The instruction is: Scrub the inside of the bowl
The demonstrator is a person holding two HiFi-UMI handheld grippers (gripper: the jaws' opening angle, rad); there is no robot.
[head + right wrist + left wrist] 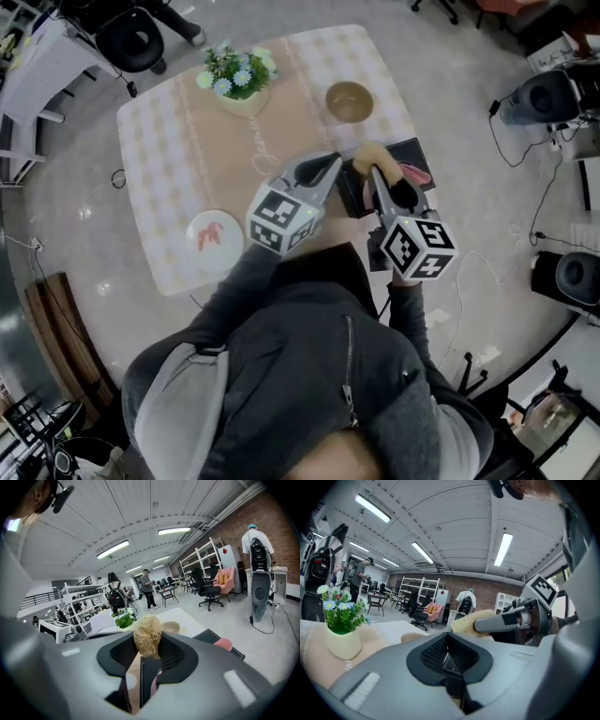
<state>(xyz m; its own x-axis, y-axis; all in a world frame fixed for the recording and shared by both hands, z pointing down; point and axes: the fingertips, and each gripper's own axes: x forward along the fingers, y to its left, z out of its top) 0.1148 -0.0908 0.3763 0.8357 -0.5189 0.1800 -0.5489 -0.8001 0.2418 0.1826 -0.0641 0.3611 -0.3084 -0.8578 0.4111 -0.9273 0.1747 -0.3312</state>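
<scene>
The bowl (pixel 349 101) stands empty and unheld on the bench (pixel 164 159), in the upper middle of the head view, apart from both tools. The right tongs (pixel 147 657) are clenched on the base of a tan fibrous scrubber (pixel 147 637), held over the black mat (pixel 403 155) at centre right. The left tongs (pixel 450 660) are clenched on nothing, just left of the scrubber. The likely risk is that the scrubber presses into a bowl nobody steadies, so it slides or tips toward the flower pot (pixel 239 80) at upper centre left. The scrubber is pinched only low down, so its soft head may also fold or slip out under pressure.
</scene>
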